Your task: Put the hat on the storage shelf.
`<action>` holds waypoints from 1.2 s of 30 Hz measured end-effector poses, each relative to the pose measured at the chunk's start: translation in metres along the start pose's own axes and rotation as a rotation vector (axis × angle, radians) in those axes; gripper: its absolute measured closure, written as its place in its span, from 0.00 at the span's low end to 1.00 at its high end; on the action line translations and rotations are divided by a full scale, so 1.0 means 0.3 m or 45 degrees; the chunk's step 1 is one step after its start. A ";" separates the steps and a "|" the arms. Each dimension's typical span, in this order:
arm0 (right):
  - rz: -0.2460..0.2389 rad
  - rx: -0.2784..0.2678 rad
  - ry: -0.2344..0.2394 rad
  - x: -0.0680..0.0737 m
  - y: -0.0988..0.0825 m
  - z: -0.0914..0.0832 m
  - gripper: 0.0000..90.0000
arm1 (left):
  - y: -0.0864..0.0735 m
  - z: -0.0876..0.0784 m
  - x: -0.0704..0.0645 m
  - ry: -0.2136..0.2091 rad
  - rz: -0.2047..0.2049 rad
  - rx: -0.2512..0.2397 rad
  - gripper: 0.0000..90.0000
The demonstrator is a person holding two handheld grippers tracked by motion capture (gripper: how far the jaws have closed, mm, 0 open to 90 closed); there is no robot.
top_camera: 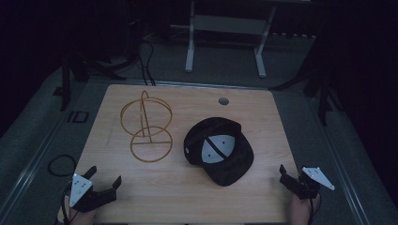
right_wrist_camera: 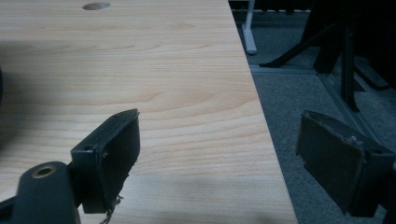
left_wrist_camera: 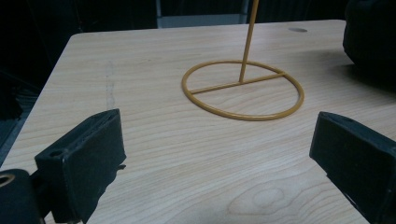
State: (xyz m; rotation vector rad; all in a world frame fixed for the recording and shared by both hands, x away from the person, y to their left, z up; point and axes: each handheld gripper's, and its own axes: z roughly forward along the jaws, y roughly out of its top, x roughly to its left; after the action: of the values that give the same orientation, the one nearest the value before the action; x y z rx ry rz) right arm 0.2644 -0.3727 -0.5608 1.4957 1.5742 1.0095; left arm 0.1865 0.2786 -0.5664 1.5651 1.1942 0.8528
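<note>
A black cap [top_camera: 219, 150] lies upside down on the wooden table [top_camera: 263, 122], its grey lining facing up, right of centre. Left of it stands a yellow wire stand [top_camera: 148, 126] with a ring base and an upright ring on a rod; its base [left_wrist_camera: 243, 89] lies ahead of my left gripper's jaws. My left gripper [top_camera: 104, 177] rests at the table's front left corner, open and holding nothing. My right gripper [top_camera: 287, 174] sits at the front right edge, open too, its jaws straddling the table's right edge [right_wrist_camera: 261, 121]. The cap's dark edge [left_wrist_camera: 371, 37] appears at the upper right of the left gripper view.
A round cable hole [top_camera: 224, 101] sits near the table's far edge. Grey carpet [top_camera: 300, 108] surrounds the table, with a white frame's legs [top_camera: 190, 51] beyond it and a black cable loop [top_camera: 60, 165] on the floor at the left. Dark stand legs [right_wrist_camera: 345, 56] are on the right.
</note>
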 end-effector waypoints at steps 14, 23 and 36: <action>-0.021 0.033 0.039 0.000 0.010 0.004 0.16 | 0.000 0.000 -0.002 -0.005 -0.005 0.018 0.04; -0.075 0.051 0.140 0.035 0.073 -0.014 0.15 | -0.001 0.002 -0.002 0.003 -0.010 0.035 0.04; -0.150 -0.053 0.345 0.141 0.331 -0.045 0.13 | 0.012 0.000 -0.050 -0.045 0.049 0.031 0.04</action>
State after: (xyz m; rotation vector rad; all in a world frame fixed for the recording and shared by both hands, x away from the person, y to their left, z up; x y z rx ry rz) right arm 0.2919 -0.3296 -0.4647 1.2624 1.7943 1.2079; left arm 0.1833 0.2639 -0.5626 1.6209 1.1572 0.8349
